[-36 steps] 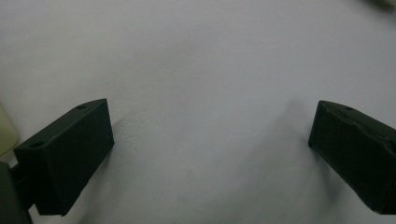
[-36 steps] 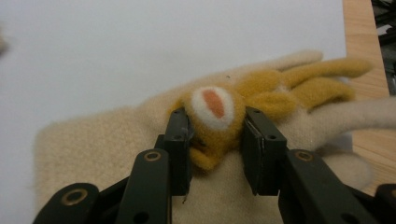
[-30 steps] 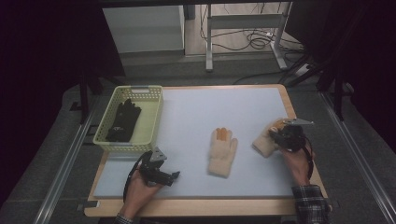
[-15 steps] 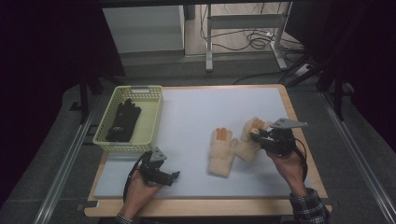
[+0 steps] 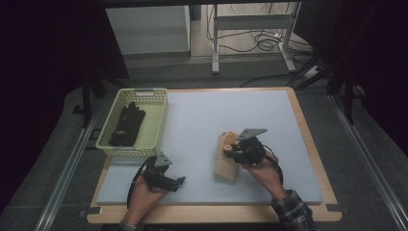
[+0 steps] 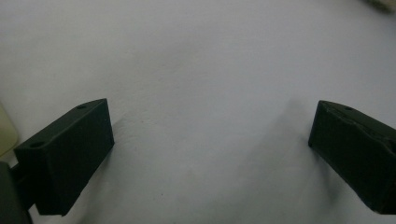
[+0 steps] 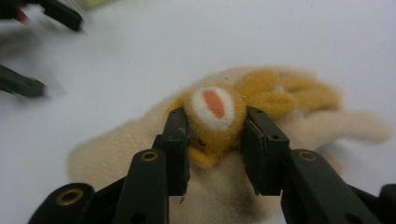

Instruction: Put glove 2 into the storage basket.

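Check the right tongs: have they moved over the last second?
Yes. The right tongs, shut on a tan glove, went from the board's right edge leftward, toward the yellow basket, onto the other glove.

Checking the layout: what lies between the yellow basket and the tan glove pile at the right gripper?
Nothing: in the high view, bare mat runs from the basket to the gloves that the right gripper grips.

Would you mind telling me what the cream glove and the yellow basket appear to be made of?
Cream glove: likely fleece or felted wool, matte; its surface looks fuzzy and napped. Yellow basket: probably moulded plastic with a dull finish, judging by its regular perforated walls.
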Tool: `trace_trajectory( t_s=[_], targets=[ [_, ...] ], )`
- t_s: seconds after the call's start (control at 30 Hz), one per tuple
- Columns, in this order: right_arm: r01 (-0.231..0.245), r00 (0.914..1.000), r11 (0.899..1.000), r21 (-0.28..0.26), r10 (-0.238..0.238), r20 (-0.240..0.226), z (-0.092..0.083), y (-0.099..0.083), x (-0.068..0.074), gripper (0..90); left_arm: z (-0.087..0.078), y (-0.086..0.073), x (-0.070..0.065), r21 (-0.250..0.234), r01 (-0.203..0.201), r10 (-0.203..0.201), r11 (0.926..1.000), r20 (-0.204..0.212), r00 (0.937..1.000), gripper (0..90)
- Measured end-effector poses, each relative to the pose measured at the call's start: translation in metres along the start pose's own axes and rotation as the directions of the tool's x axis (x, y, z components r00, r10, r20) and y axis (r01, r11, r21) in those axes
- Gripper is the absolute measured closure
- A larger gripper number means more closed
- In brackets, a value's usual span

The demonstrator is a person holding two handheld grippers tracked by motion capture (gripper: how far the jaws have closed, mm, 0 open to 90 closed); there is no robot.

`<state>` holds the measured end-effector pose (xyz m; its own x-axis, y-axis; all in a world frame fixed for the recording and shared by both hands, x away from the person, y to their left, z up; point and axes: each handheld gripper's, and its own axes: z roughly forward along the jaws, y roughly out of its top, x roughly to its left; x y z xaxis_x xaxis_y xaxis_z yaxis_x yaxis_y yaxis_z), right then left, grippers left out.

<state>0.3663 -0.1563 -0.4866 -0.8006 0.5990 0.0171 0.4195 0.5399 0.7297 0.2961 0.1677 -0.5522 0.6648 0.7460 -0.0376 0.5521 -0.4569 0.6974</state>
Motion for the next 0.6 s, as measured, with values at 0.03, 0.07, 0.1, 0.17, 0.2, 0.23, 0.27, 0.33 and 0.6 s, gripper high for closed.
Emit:
trace_trajectory(
  t_s=[0.03, 0.07, 0.1, 0.17, 0.2, 0.23, 0.27, 0.33, 0.6],
  targets=[
    [-0.002, 1.0, 1.0, 0.019, 0.002, 0.005, 0.005, -0.003, 0.0, 59.4, 0.0, 0.0, 0.0, 0.0, 0.0, 0.0, 1.0, 0.001, 1.0, 0.3],
    [-0.006, 1.0, 1.0, 0.031, 0.006, 0.001, 0.01, -0.006, 0.0, 56.3, 0.0, 0.0, 0.0, 0.0, 0.0, 0.0, 1.0, 0.0, 1.0, 0.3],
    [-0.016, 0.9998, 0.999, 0.029, 0.016, -0.007, 0.012, -0.009, 0.0, 52.9, 0.0, 0.0, 0.0, 0.0, 0.0, 0.0, 1.0, 0.0, 1.0, 0.3],
    [-0.029, 0.9995, 0.999, 0.022, 0.029, -0.015, 0.014, -0.012, -0.001, 47.3, 0.0, 0.0, 0.0, 0.0, 0.001, -0.001, 1.0, 0.0, 1.0, 0.3],
    [-0.031, 0.9994, 0.999, 0.023, 0.031, -0.013, 0.014, -0.012, 0.0, 45.2, 0.0, 0.0, 0.0, 0.0, 0.0, 0.0, 1.0, 0.0, 1.0, 0.3],
    [-0.027, 0.9996, 0.999, 0.022, 0.027, -0.007, 0.014, -0.012, 0.0, 42.8, 0.0, 0.0, 0.0, 0.0, 0.0, 0.0, 1.0, 0.0, 1.0, 0.3],
    [-0.027, 0.9996, 0.999, 0.021, 0.027, -0.004, 0.012, -0.012, 0.001, 40.7, 0.0, 0.0, 0.0, 0.0, 0.0, 0.0, 1.0, 0.0, 1.0, 0.3],
    [-0.03, 0.9996, 1.0, 0.01, 0.03, -0.001, 0.007, -0.01, 0.0, 38.5, 0.0, 0.0, 0.0, 0.0, 0.0, 0.0, 1.0, 0.0, 1.0, 0.3],
    [-0.087, 0.993, 0.995, -0.056, 0.091, 0.075, -0.023, -0.01, -0.022, 57.2, 0.0, 0.0, 0.0, 0.0, 0.0, 0.0, 1.0, 0.0, 1.0, 0.3]
  ],
)
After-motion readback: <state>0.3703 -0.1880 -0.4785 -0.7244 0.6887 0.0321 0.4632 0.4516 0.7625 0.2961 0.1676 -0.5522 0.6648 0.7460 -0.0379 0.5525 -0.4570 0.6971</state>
